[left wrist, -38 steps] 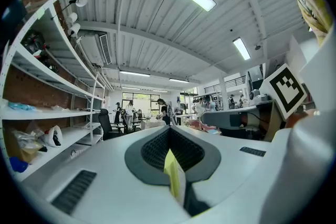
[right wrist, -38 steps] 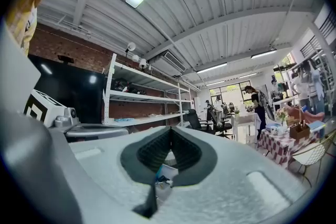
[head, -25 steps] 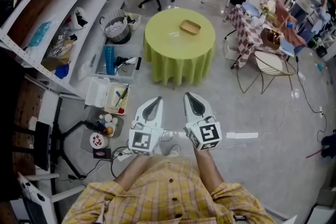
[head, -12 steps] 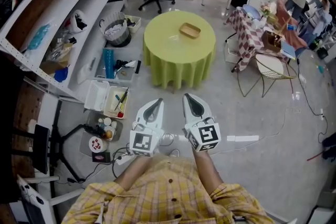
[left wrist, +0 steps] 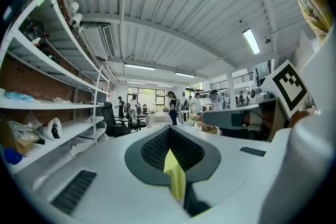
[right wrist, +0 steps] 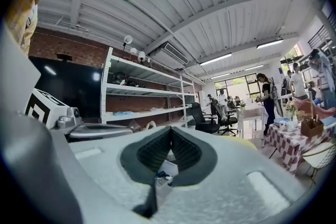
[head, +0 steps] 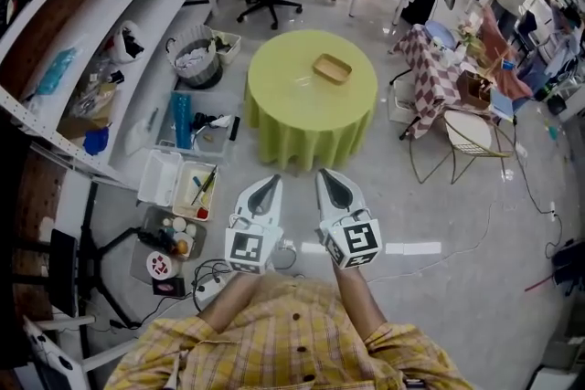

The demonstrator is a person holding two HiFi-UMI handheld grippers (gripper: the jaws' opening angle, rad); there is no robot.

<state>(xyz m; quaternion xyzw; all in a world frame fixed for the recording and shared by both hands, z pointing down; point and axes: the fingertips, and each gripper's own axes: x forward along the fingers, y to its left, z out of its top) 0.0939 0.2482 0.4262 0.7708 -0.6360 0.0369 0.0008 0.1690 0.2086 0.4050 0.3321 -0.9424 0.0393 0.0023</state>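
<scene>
The shallow tan tray (head: 332, 68) looks light and stiff, probably wood or woven fibre with a low raised rim. It would likely take a pinch best on one of its long rims, where a gripper's pads can close over the edge. It appears empty, and on the smooth cloth (head: 306, 128) it may slide if nudged from the side. It sits flat on the round bench (head: 274, 82), a little right of centre and toward the far side. Both grippers are well apart from it, held side by side over the floor (head: 439, 205) close to the person's chest, tips pointing toward the bench. The left gripper (head: 266, 188) has its pads pressed together with nothing between them, only a yellow-green sliver showing through the slit lower down; the right gripper (head: 334, 186) is likewise closed and empty. An open plastic box (head: 187, 187) lies on the floor to the left
</scene>
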